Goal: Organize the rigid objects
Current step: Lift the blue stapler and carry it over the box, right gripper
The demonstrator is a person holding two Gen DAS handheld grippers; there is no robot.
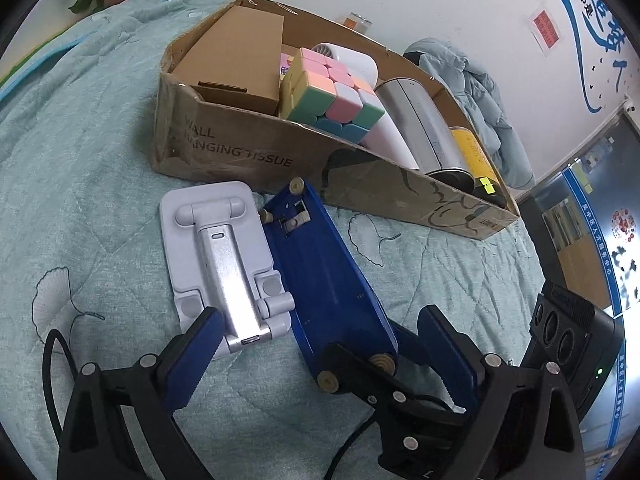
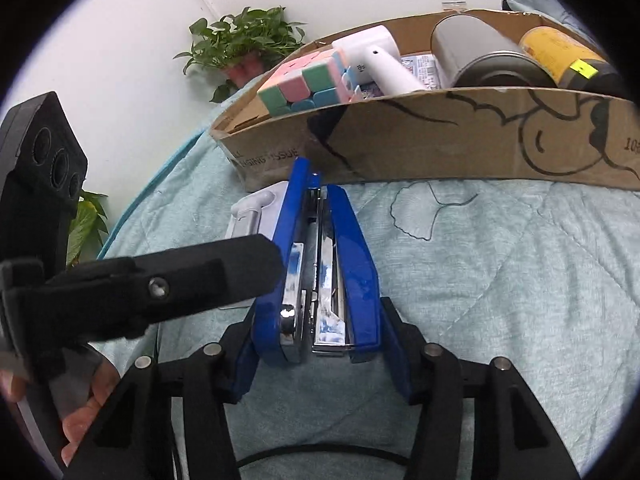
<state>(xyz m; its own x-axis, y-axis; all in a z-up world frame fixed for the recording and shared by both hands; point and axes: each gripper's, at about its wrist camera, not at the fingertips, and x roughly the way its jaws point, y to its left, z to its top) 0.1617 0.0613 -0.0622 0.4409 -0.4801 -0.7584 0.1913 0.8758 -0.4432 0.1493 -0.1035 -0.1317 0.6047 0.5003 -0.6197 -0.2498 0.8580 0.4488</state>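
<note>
Because the blue stapler [image 2: 320, 272] lies on its side on the bed [image 2: 500, 280], just before the cardboard box [image 2: 460, 140], the right gripper [image 2: 322, 360] clamps its fingers on its near end. The left gripper [image 1: 320, 360] hovers with fingers apart beside the phone stand [image 1: 224, 256], probably next for boxing.

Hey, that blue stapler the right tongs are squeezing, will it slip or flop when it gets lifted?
The stapler looks rigid metal, so probably no flopping. Its glossy blue sides could slide against the right tongs. Its hinged halves show a gap, so it may swing open.
</note>
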